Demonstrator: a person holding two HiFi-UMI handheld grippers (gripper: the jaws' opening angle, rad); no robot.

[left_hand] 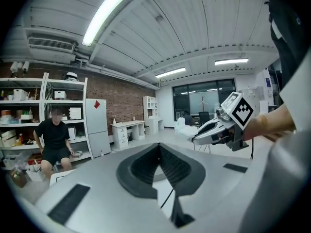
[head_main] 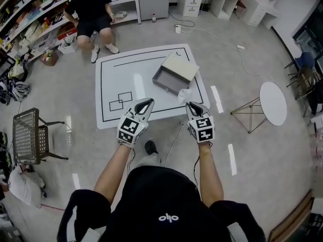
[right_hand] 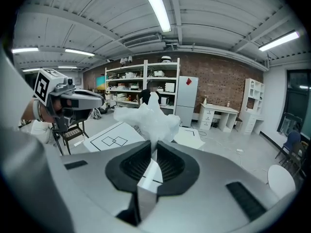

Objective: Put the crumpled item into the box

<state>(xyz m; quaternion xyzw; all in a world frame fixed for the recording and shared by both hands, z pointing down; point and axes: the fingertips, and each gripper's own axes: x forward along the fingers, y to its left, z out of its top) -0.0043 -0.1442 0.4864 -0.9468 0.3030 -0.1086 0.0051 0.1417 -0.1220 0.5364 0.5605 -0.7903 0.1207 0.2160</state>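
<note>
Carrying looks like the step in hand. The crumpled item [right_hand: 151,116], a white wad of thin plastic or paper, is already off the floor and pinched in the right tongs [right_hand: 154,148]. Their jaws are closed on its lower end, and the rest puffs out above and beyond the tips.

In the head view the item sits right at the tips of the right tongs, held in the air in front of the standing person. It is not yet inside the box [head_main: 165,82]. The box rests on a white mat [head_main: 121,74] on the floor, beyond both tongs and slightly left of the right ones. Its near part is open, and a pale lid [head_main: 180,66] lies across its far side. From above, the item appears close to the box's near right corner, but it is held high over the floor, so how near it truly is cannot be told.

The left tongs [left_hand: 158,148] are closed with nothing between the jaws. They are held out beside the right ones, clear of the item.

So the pickup is done. What is left, by my reading, is to bring the item over the open part of the box, lower it in and release it. Because the lid narrows the opening, the near side seems the better place to aim.
</note>
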